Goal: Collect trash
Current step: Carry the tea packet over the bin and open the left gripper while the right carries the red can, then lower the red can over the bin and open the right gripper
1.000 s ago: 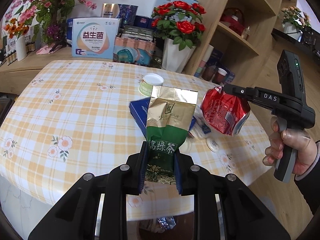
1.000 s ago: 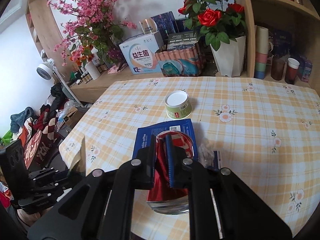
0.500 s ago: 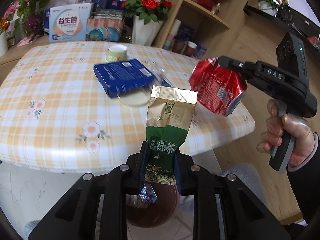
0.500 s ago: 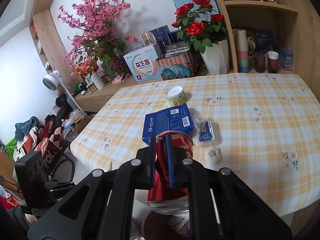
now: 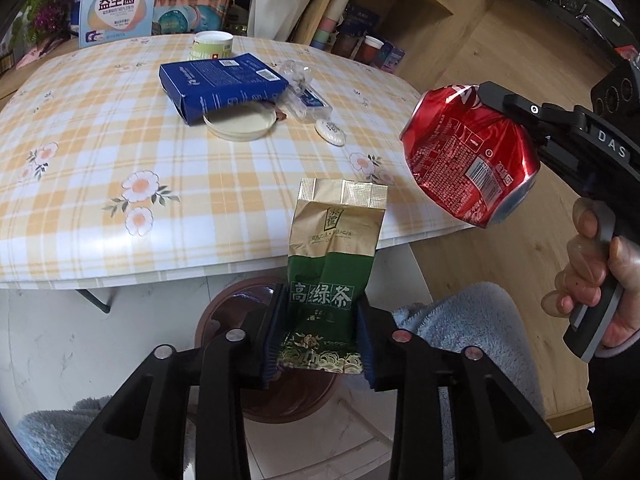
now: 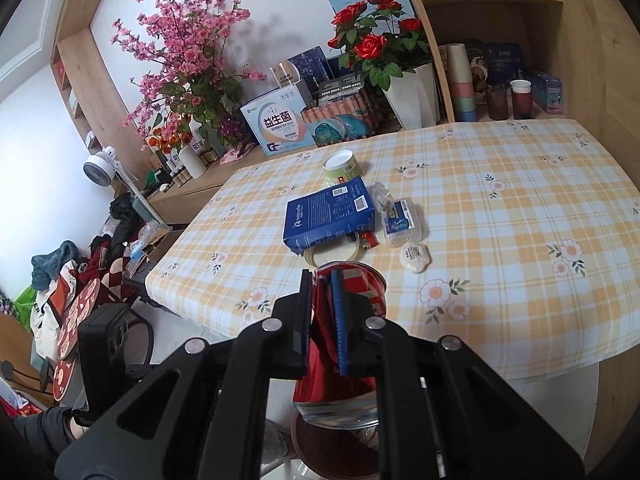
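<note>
My left gripper [image 5: 319,334] is shut on a gold and green tea packet [image 5: 334,264] and holds it upright over a brown round bin [image 5: 288,392] on the floor in front of the table. My right gripper [image 6: 325,320] is shut on a crushed red soda can [image 6: 344,344], held past the table's front edge; the can also shows in the left wrist view [image 5: 466,156]. The bin's rim shows below the can [image 6: 304,452]. On the table lie a blue box [image 5: 220,84], a round lid [image 5: 240,122], a clear plastic pack [image 5: 306,98] and a small white packet [image 5: 330,138].
The table has a yellow plaid cloth [image 5: 100,152]. A small green tub [image 5: 210,46] stands behind the blue box. Flower pots and boxes line the back counter [image 6: 280,124]. A wooden shelf unit [image 6: 500,40] stands at the right. A grey fluffy mat [image 5: 460,320] lies beside the bin.
Both grippers have pulled back from the table and lowered, each with its item. The brown bin has come into full view under the tea packet.
</note>
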